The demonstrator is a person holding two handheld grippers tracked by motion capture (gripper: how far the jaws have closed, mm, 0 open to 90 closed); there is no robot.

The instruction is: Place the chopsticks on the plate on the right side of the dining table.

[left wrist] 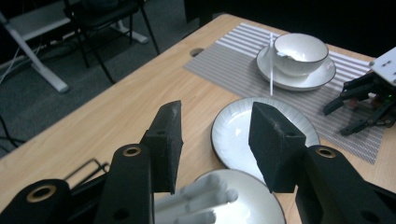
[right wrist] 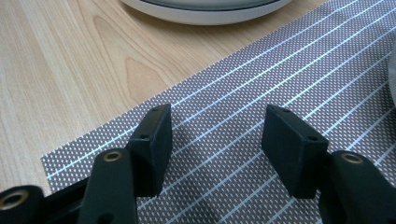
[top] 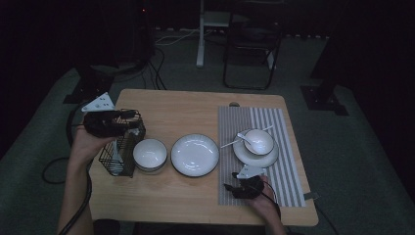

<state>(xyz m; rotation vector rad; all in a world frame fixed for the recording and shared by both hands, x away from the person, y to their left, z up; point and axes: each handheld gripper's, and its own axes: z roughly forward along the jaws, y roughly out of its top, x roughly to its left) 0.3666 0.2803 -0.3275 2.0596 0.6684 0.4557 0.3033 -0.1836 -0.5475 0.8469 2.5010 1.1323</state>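
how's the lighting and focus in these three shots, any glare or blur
High view: dim, the room's edges go black, soft sheen on the empty plate. Left gripper view: brighter, the left tool looms large and slightly soft, the bowl on its saucer sharp. Right gripper view: evenly lit, the placemat weave crisp, no glare.

Left claw [top: 128,117]: black body, grey three-cornered plate on top, brass-ringed screw holes, blocky black pads [left wrist: 170,140]. Right claw [top: 235,185]: same build, black cable trailing. Forearms bare, no sleeves.
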